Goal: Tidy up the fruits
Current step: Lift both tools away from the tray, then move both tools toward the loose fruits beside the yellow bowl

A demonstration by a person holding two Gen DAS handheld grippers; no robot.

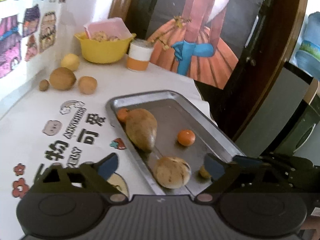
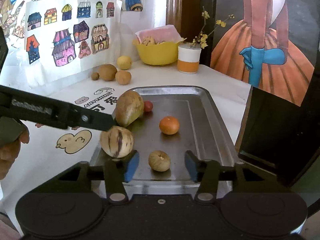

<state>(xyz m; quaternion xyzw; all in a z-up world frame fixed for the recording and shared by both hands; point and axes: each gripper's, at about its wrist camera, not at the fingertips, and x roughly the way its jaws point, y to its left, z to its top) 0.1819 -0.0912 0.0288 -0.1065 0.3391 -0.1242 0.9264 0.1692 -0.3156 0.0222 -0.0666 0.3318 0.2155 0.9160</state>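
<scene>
right gripper: black plastic frame, blue pads on fingers, two round silver pivot screws, ribless flat body with small centre screw, two round raised discs | left gripper: same black frame, blue pads, ribbed grey body; pale lettering along its side, unreadable | hand: no sleeve seen

Soft daylight fills both fisheye views, bright on the white tablecloth. The metal tray carries dull glare and faint fruit shadows. The left wrist view is motion-blurred; edges bow and darken into black corners.
</scene>
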